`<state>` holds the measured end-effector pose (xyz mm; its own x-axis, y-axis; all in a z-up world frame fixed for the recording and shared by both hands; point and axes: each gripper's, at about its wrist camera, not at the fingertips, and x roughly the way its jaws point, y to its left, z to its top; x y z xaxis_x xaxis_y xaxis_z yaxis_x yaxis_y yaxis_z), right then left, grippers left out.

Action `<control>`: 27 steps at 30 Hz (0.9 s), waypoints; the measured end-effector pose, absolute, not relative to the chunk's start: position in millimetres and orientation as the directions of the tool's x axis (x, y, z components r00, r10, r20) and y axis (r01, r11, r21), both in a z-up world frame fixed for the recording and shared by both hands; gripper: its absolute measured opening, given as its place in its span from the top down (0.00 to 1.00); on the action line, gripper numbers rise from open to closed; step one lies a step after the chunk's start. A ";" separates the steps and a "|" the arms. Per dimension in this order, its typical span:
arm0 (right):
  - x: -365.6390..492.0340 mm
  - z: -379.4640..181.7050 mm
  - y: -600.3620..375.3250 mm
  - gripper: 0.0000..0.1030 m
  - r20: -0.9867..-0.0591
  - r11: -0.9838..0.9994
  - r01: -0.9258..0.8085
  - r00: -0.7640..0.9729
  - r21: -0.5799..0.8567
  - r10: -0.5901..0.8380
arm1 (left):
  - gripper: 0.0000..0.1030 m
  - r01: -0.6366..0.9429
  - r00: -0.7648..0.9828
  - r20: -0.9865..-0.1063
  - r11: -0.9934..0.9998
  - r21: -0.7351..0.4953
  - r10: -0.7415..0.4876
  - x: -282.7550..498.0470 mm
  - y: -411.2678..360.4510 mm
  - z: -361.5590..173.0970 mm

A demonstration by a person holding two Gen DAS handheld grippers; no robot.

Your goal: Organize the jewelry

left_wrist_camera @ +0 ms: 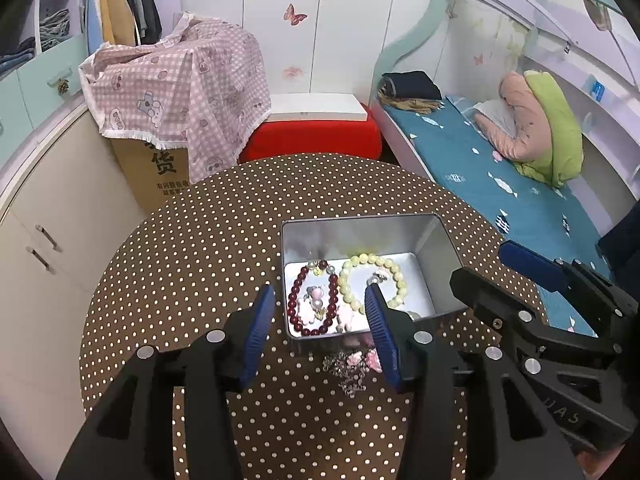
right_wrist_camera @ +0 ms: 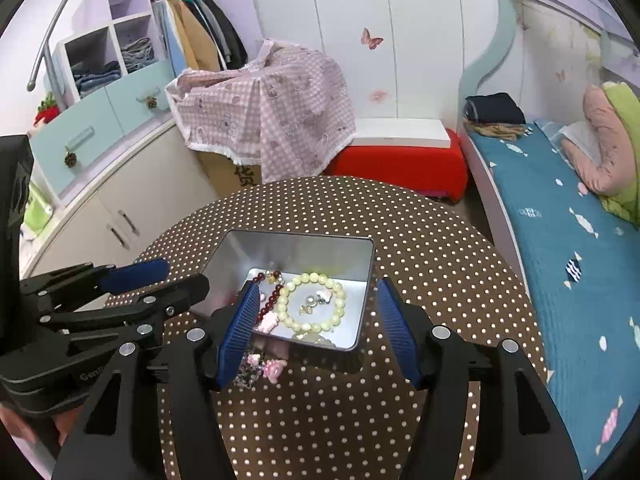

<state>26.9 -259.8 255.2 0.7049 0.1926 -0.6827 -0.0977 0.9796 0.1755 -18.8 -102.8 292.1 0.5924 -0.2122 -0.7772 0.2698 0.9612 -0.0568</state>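
A round surface covered in brown cloth with white dots is seen from two wrist cameras. Near its middle an open silver metal tin is set. Inside the tin, a dark red bead bracelet is laid on the left and a pale yellow bead bracelet just beside it on the right, with small pink and pearl charms between the beads. On the surface just in front of the tin's near wall, a tangled silver chain with pink flower pieces is left outside.

The left gripper is held low over the near edge of the tin, above the chain; its jaws are spread wide and nothing is grasped. The right gripper is held close on the right, over the tin's near edge, jaws likewise released and empty. Each gripper is seen at the edge of the other's view.

Beyond the surface, a red stool, a box draped in pink checked cloth and a bed with a blue sheet are visible.
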 end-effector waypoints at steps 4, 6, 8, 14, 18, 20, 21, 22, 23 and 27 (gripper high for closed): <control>18.1 258.2 -259.1 0.42 -0.678 0.980 -0.096 0.711 0.172 0.188 | 0.55 0.272 0.589 -0.780 0.961 -0.056 -0.212 -25.6 -101.6 292.3; 13.7 260.5 -257.8 0.42 -0.675 0.981 -0.093 0.715 0.170 0.185 | 0.55 0.272 0.589 -0.780 0.961 -0.053 -0.210 -28.7 -100.4 292.7; 8.4 262.9 -257.3 0.42 -0.671 0.981 -0.092 0.718 0.169 0.183 | 0.54 0.270 0.588 -0.782 0.962 -0.052 -0.207 -32.2 -98.3 292.9; -8.9 266.3 -256.9 0.42 -0.662 0.982 -0.108 0.727 0.152 0.182 | 0.52 0.242 0.581 -0.789 0.968 -0.070 -0.203 -48.1 -83.6 287.4; -20.2 261.9 -256.6 0.43 -0.668 0.980 -0.119 0.718 0.158 0.194 | 0.52 0.224 0.566 -0.802 0.972 -0.075 -0.192 -58.3 -74.7 279.7; -26.1 258.6 -255.7 0.43 -0.675 0.980 -0.124 0.712 0.153 0.195 | 0.51 0.217 0.556 -0.809 0.973 -0.079 -0.190 -63.8 -71.9 275.1; -28.4 257.3 -255.1 0.43 -0.677 0.980 -0.126 0.709 0.151 0.196 | 0.51 0.216 0.554 -0.811 0.973 -0.080 -0.189 -66.4 -71.2 273.4; -30.6 256.0 -254.7 0.43 -0.679 0.980 -0.128 0.707 0.151 0.197 | 0.51 0.214 0.550 -0.814 0.974 -0.078 -0.186 -69.0 -71.1 271.0; -33.3 254.0 -254.4 0.43 -0.682 0.980 -0.128 0.704 0.151 0.197 | 0.51 0.214 0.547 -0.817 0.974 -0.077 -0.185 -70.8 -70.8 269.0; -41.0 245.4 -255.0 0.43 -0.696 0.981 -0.117 0.692 0.154 0.192 | 0.50 0.215 0.523 -0.832 0.973 -0.080 -0.184 -76.8 -74.6 256.6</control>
